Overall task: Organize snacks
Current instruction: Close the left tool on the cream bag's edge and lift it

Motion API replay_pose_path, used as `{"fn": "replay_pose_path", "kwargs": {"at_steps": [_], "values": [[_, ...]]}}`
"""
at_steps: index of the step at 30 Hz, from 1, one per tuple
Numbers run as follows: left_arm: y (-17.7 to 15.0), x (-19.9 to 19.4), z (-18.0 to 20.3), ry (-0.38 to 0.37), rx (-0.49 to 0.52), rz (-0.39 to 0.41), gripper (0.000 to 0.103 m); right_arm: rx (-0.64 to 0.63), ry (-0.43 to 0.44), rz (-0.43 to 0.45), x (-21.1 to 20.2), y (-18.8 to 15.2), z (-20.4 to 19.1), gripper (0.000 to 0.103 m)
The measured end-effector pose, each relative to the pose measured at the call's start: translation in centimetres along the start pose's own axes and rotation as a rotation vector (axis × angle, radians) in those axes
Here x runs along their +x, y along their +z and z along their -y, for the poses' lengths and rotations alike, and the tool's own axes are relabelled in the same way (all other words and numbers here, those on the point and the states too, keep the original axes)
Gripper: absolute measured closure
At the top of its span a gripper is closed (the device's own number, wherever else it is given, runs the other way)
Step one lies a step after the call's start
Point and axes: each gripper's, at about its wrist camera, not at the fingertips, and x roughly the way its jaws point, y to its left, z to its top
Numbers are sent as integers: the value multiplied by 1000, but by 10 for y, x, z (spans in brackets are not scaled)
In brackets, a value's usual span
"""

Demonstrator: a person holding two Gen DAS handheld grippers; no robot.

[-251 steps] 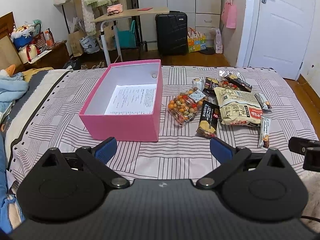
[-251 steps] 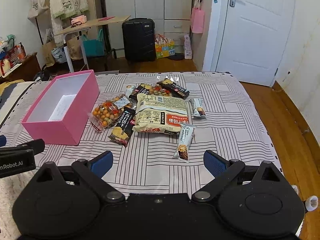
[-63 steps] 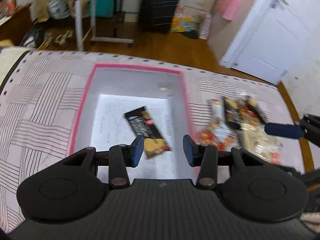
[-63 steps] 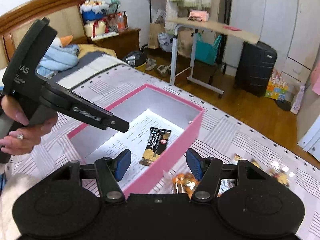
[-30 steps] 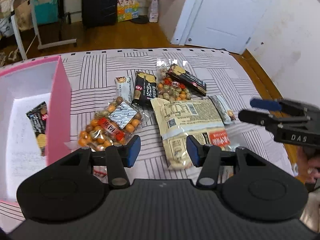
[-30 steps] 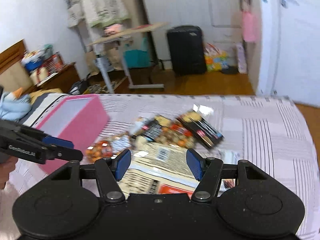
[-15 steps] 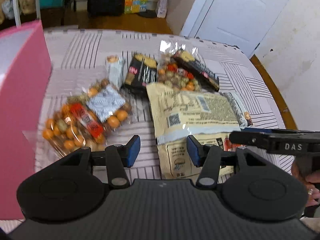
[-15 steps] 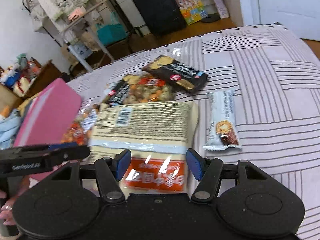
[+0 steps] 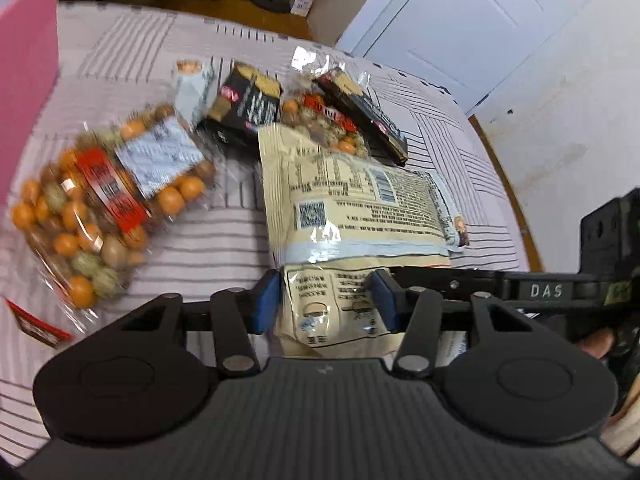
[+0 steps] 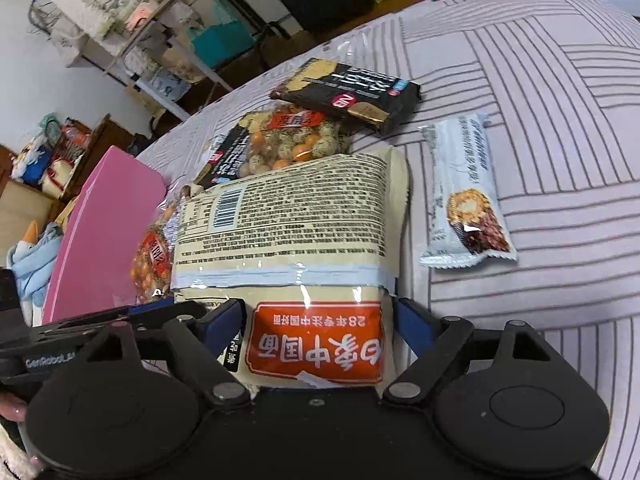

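Both grippers are showing matte black ribbed bodies, round side discs, silver pivot screws and blue finger pads. The right gripper (image 9: pixel 548 291) is bearing white "DAS" lettering; the left gripper (image 10: pixel 52 358) is reading "GenRobot".

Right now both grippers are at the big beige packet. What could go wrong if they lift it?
The big beige packet partly covers the clear nut bag at its far edge, so lifting may drag that along. The left gripper and right gripper straddle the same near end, close together, so they might collide. Held only there, the packet may sag.
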Motion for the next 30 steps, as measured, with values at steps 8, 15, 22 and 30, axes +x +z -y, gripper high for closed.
{"fn": "replay_pose_path", "kwargs": {"at_steps": [8, 15, 22, 30], "values": [[-9, -4, 16, 21, 86, 28, 64, -87, 0, 41, -12, -3, -15, 34], [-8, -22, 23, 16, 100, 16, 64, -114, -14, 55, -29, -4, -31, 34], [-9, -52, 36, 12, 177, 21, 64, -70, -4, 44, -47, -9, -45, 33], [-24, -85, 49, 75, 248, 58, 64, -120, 23, 59, -61, -21, -70, 33]]}}
